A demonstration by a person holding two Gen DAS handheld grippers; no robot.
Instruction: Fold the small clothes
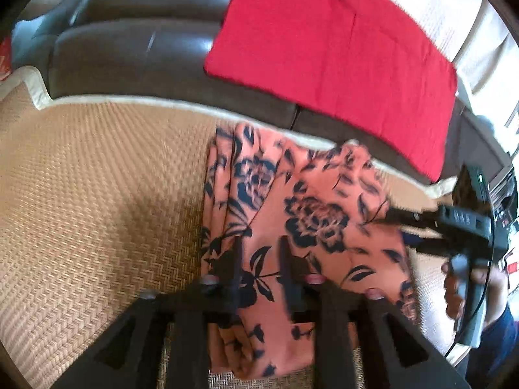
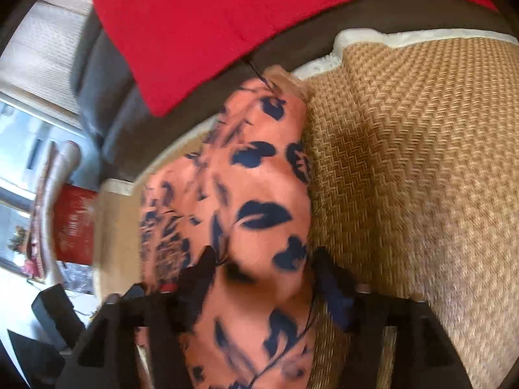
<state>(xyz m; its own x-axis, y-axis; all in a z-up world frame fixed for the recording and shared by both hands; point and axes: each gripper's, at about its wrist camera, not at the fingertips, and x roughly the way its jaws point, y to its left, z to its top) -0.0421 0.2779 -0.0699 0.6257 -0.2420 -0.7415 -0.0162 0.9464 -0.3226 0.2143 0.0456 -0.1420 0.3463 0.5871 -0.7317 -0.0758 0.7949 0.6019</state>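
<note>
A woven tan mat (image 1: 97, 194) with a pale border covers the left of the scene, lying against a dark brown sofa (image 1: 136, 55) at the far side. A folded red cloth (image 1: 331, 52) lies on the sofa, far and to the right. Near the middle, the orange floral garment (image 1: 292, 201) lies on the mat in loose folds, its far edge reaching the mat's border.

The left claw (image 1: 261, 272) hangs over the near part of the garment, its jaws a little apart with the cloth showing between them; whether the pads press on the fabric cannot be told through the blur.

Further right, the right claw (image 2: 262, 269) has its jaws spread wide on either side of a raised bunch of the same garment, which fills the gap. In the left wrist view a hand (image 1: 460, 288) holds this claw's grip at the garment's right edge.
</note>
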